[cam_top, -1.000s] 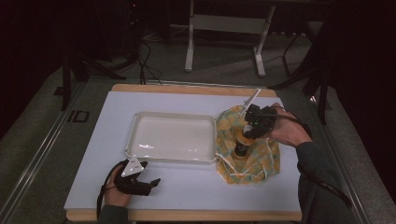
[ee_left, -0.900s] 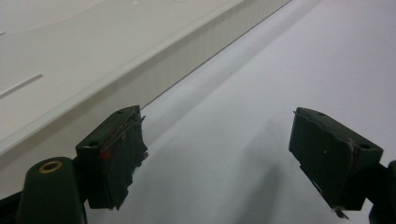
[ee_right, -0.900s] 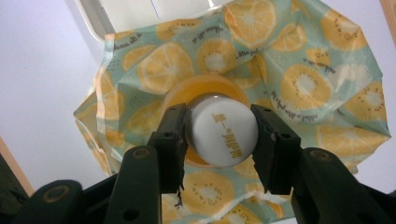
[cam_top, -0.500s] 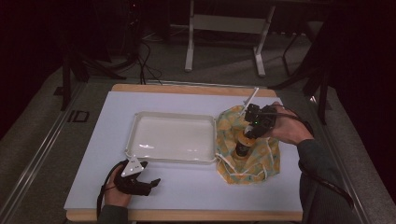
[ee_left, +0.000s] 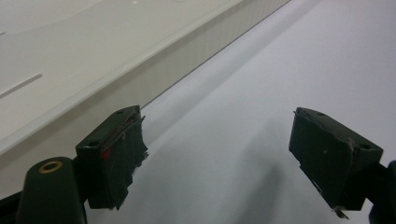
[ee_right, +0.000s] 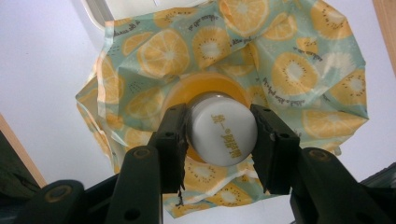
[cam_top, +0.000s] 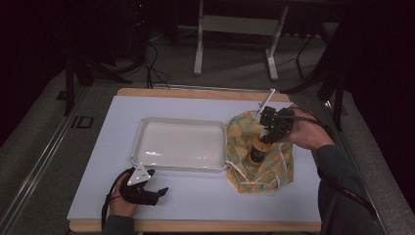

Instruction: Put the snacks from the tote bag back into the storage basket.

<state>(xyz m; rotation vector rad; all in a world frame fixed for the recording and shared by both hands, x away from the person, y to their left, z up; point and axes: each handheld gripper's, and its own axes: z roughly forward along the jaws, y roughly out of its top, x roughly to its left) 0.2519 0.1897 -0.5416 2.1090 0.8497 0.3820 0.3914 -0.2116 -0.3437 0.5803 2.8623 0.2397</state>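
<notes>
At the table's 3 o'clock side, on the fruit-print bag [cam_top: 259, 159], stands the bottle [cam_top: 256, 152]: orange body, white cap [ee_right: 222, 135], upright. The tray [cam_top: 181, 165] lies just beside the bag, toward 9 o'clock, with nothing in it.

My right gripper [cam_top: 268, 135] comes down on the bottle from above. Its jaws have just been closing and now sit about half open, one pad at each side of the cap. In the right gripper view both pads look to be touching the cap, so I read this as a grasp on the bottle at the cap.

Step in hand, as I judge it: get a firm hold, then lift the bottle clear of the bag. To do it well:
- keep the cap centred between the pads
- squeeze evenly; the cap is round and smooth and may slip
- lift straight up so the loose fabric and white cord do not snag

My left gripper [cam_top: 155, 192] rests at the table's 7 o'clock, near the tray's front wall, jaws spread wide, holding nothing.
</notes>
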